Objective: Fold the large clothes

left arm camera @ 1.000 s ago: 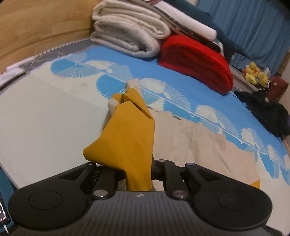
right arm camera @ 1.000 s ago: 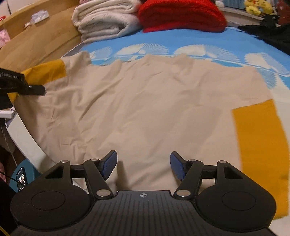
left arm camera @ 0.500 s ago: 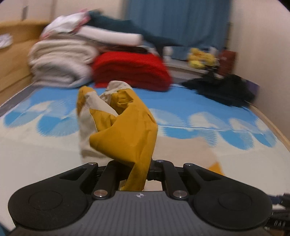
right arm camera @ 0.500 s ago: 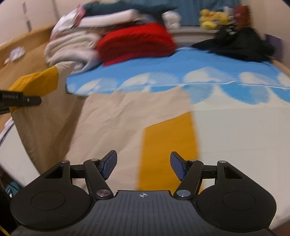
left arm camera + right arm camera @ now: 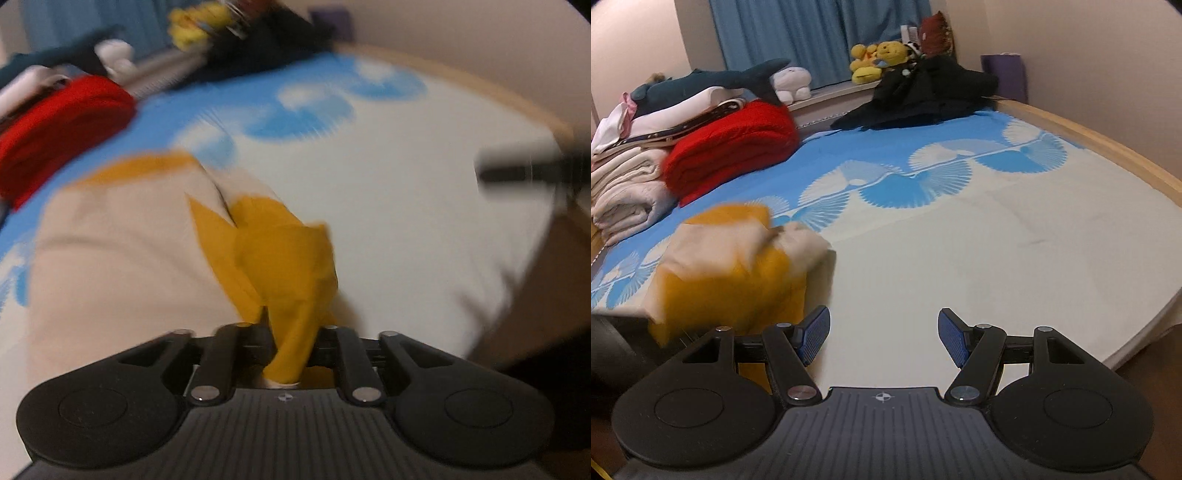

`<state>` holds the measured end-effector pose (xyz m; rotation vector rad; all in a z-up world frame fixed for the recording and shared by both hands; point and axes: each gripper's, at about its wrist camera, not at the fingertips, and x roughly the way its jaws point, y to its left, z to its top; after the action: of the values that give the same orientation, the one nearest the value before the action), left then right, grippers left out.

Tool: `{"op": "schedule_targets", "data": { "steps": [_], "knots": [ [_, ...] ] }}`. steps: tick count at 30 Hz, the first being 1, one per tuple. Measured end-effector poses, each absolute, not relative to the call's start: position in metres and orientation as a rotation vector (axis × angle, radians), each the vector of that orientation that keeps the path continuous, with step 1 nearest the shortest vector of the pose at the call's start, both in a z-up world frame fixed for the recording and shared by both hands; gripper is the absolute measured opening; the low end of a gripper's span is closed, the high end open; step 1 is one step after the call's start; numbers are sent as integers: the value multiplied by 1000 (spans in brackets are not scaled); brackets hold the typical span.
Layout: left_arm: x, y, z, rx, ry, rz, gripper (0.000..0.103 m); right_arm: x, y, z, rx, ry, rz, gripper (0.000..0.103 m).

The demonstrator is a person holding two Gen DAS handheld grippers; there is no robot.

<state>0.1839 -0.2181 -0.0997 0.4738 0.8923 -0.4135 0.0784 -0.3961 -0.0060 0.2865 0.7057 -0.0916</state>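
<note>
The beige garment with yellow sleeves (image 5: 122, 258) lies on the bed. My left gripper (image 5: 290, 343) is shut on a bunched yellow sleeve (image 5: 288, 258) and holds it over the beige body of the garment; this view is motion-blurred. In the right wrist view the garment (image 5: 738, 254) shows at the left as a folded-over heap of beige and yellow. My right gripper (image 5: 884, 334) is open and empty over the white part of the bedsheet, to the right of the garment. It shows as a dark blur (image 5: 532, 173) at the right of the left wrist view.
A red folded blanket (image 5: 731, 147), a stack of cream blankets (image 5: 624, 195) and a shark plush (image 5: 713, 81) sit at the bed's far left. Black clothes (image 5: 931, 92) and yellow plush toys (image 5: 879, 59) lie at the far end. The wooden bed frame (image 5: 1108, 147) runs along the right.
My left gripper has swung right across the bed with the yellow sleeve, folding it over the garment. My right gripper has turned right, away from the garment, still open.
</note>
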Motion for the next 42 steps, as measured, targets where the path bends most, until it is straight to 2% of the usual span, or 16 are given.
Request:
{"op": "schedule_targets", "data": {
  "steps": [2,5,6,14,18,20,21,23,24,25,27,29,32,34,38,42],
  "knots": [
    [184,-214,-99,452,911,-454,58,78,-400,-7,309,705,-90,67],
    [187,-190,-68,306,932,-563,76,78,-400,-5,372,693,-62,70],
    [188,-178,-57,259,934,-598,79,80,-399,-5,392,687,-44,72],
    [219,-74,17,179,886,-511,80,112,-353,-10,429,743,133,76],
    [240,-20,25,209,870,-372,80,128,-330,-20,440,820,172,76],
    [250,8,12,149,886,-308,80,136,-321,-28,443,863,166,76],
    [257,17,4,120,909,-281,80,138,-316,-31,443,880,160,73],
    [272,30,-14,67,1035,-168,77,141,-309,-36,442,905,156,54],
    [277,33,-15,41,1039,-149,78,143,-305,-38,433,912,152,34],
    [286,33,-16,19,1037,-142,78,142,-302,-40,420,916,149,21],
    [297,33,-16,-4,1029,-140,78,139,-300,-41,409,913,156,12],
    [307,32,-17,-25,1033,-132,78,134,-308,-32,427,857,159,8],
    [316,29,-15,-56,1018,-141,78,113,-332,-2,514,646,151,0],
    [302,26,-11,-48,997,-167,78,100,-347,10,504,567,120,0],
    [291,13,-10,-28,1018,-209,78,112,-375,-26,542,776,-39,0],
    [289,11,-18,-10,1044,-188,78,115,-369,-18,489,715,28,4]
  ]
}}
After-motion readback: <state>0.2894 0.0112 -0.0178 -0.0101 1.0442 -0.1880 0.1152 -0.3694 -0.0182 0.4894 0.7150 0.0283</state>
